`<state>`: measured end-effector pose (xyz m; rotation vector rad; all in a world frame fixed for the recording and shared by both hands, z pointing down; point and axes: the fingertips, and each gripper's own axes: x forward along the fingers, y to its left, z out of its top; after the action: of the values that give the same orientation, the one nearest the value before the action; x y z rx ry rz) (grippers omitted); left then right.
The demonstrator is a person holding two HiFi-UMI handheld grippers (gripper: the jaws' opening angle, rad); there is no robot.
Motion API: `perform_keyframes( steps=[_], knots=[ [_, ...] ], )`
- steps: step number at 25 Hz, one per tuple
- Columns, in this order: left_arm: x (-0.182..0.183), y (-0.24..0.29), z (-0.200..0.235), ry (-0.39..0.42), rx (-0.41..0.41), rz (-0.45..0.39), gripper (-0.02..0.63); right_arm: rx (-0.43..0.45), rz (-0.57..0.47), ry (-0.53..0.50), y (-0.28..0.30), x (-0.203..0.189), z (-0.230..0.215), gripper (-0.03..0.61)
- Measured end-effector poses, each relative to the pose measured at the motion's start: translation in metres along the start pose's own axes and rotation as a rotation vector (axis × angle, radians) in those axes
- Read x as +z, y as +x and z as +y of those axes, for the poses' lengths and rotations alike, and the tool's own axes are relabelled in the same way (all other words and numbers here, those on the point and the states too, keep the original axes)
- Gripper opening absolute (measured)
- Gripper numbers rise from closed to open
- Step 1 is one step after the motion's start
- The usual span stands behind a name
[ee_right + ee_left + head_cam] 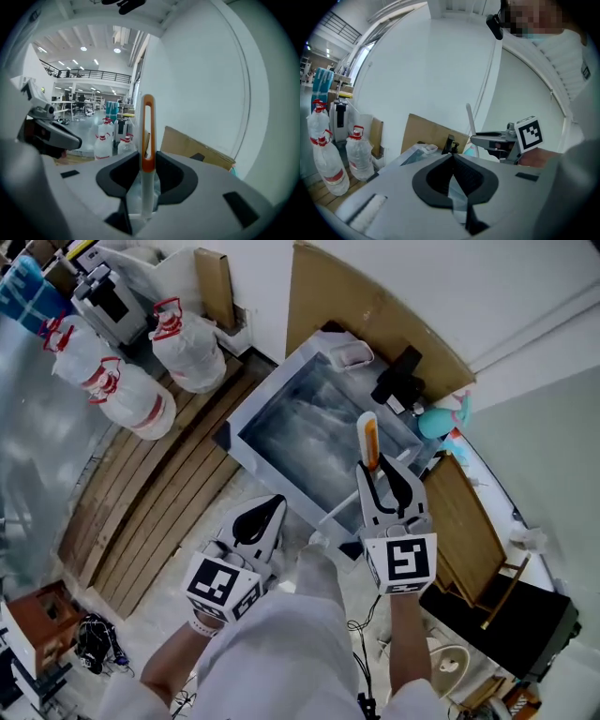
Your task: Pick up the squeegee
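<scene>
The squeegee (367,436) has a white handle with an orange looped end. My right gripper (382,468) is shut on that handle, and the orange end sticks out past the fingertips. In the right gripper view the squeegee (147,140) stands upright between the dark pads of the right gripper (147,158). The left gripper view shows the squeegee (469,118) handle rising above the right gripper (487,138). My left gripper (269,510) hangs lower left of it, shut and empty. In its own view the left gripper (453,156) has its jaw tips meeting.
A framed glass panel (246,434) lies on the floor below the grippers. Wooden planks (159,493) lie to its left, with large water bottles (187,348) beyond. Cardboard (375,315) leans on the wall. A teal spray bottle (441,418) stands right of the panel.
</scene>
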<state>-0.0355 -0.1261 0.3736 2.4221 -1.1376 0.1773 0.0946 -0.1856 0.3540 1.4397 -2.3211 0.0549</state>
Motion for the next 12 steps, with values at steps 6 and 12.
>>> perform_keyframes(
  steps=[6, 12],
  knots=[
    [0.029, -0.027, -0.008, 0.026, -0.015, -0.046, 0.005, -0.114, -0.108, 0.059, -0.064, 0.040, -0.001, 0.104],
    [0.046, -0.042, -0.013, 0.061, -0.038, -0.057, 0.005, -0.249, -0.196, 0.119, -0.124, 0.058, -0.003, 0.105]
  ],
)
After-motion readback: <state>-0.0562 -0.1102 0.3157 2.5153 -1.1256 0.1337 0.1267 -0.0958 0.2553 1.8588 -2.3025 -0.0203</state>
